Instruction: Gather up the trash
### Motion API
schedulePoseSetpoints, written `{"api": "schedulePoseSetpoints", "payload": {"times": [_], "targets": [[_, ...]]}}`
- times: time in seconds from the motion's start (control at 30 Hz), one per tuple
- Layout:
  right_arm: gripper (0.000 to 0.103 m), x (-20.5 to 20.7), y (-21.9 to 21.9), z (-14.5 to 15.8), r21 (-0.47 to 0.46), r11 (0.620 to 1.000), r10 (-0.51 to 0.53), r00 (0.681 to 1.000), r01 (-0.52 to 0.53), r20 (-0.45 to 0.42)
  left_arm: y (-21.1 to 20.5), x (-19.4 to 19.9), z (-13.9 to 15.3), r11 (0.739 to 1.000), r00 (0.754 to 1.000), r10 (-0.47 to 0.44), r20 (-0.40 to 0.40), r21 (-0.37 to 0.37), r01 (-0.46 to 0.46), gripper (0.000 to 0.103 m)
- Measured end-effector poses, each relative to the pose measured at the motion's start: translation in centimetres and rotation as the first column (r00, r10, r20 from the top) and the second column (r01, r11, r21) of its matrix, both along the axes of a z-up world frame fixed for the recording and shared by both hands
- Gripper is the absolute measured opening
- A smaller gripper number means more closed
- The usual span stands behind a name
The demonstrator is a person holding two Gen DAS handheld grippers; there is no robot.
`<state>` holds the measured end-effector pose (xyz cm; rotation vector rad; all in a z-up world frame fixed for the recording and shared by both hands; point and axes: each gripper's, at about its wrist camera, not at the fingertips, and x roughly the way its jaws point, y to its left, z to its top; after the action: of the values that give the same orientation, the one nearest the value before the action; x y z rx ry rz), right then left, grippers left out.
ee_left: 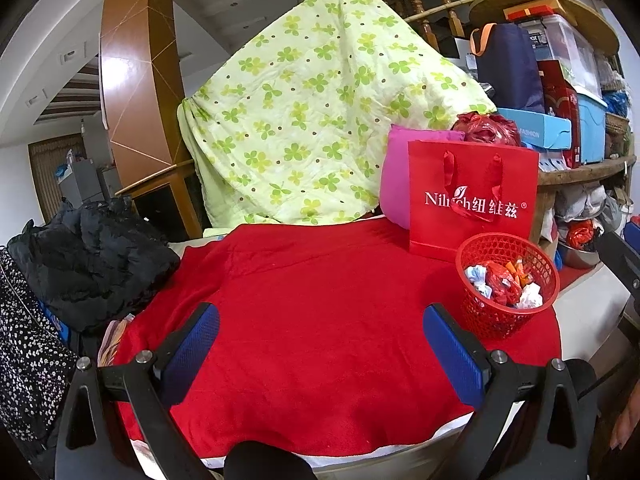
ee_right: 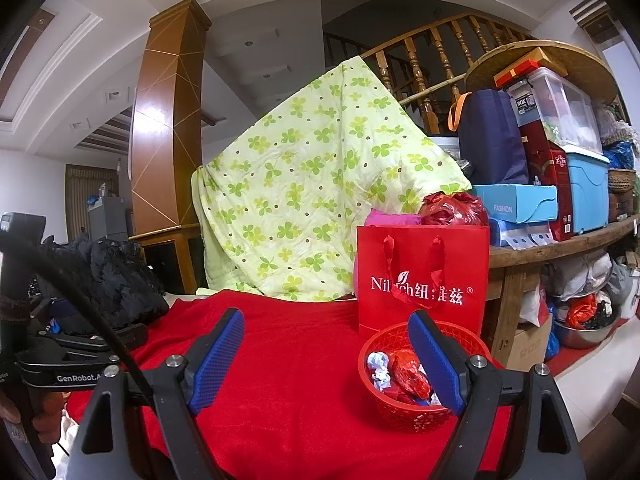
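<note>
A red mesh basket (ee_left: 496, 320) stands at the right end of the red cloth (ee_left: 300, 280). It holds crumpled white paper (ee_left: 530, 300) and red plastic wrappers (ee_left: 500, 276). My left gripper (ee_left: 322, 310) hovers over the bare cloth to the left of the basket, open, with nothing between its blue pads. In the right wrist view the same basket (ee_right: 400, 412) sits low and right of centre, partly behind my right-hand finger (ee_right: 436, 356). My right gripper (ee_right: 326, 316) is open and empty, its jaws wide apart above the cloth (ee_right: 304, 380).
A red paper gift bag (ee_left: 472, 200) stands just behind the basket, with a pink cushion (ee_left: 394, 176) beside it. A green clover quilt (ee_left: 312, 120) hangs at the back, a black jacket (ee_left: 92, 260) lies at the left. Crowded wooden shelves (ee_right: 560, 240) fill the right.
</note>
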<state>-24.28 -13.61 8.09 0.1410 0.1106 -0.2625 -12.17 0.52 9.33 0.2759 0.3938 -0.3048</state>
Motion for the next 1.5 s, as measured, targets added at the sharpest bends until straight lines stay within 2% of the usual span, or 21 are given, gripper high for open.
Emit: {"api": "schedulePoseSetpoints", "payload": {"times": [0.8, 1.5], "targets": [[0.087, 0.7, -0.8, -0.6, 0.002, 1.000, -0.019, 0.998, 0.019, -0.060, 0.4, 0.7, -0.6, 1.000, 1.000, 0.005, 0.004, 0.030, -0.005, 0.101], [0.087, 1.1, -1.2, -0.5, 0.017, 1.000, -0.018, 0.997, 0.019, -0.071, 0.9, 1.1, -1.1, 0.999, 1.000, 0.012, -0.005, 0.045, -0.012, 0.101]]}}
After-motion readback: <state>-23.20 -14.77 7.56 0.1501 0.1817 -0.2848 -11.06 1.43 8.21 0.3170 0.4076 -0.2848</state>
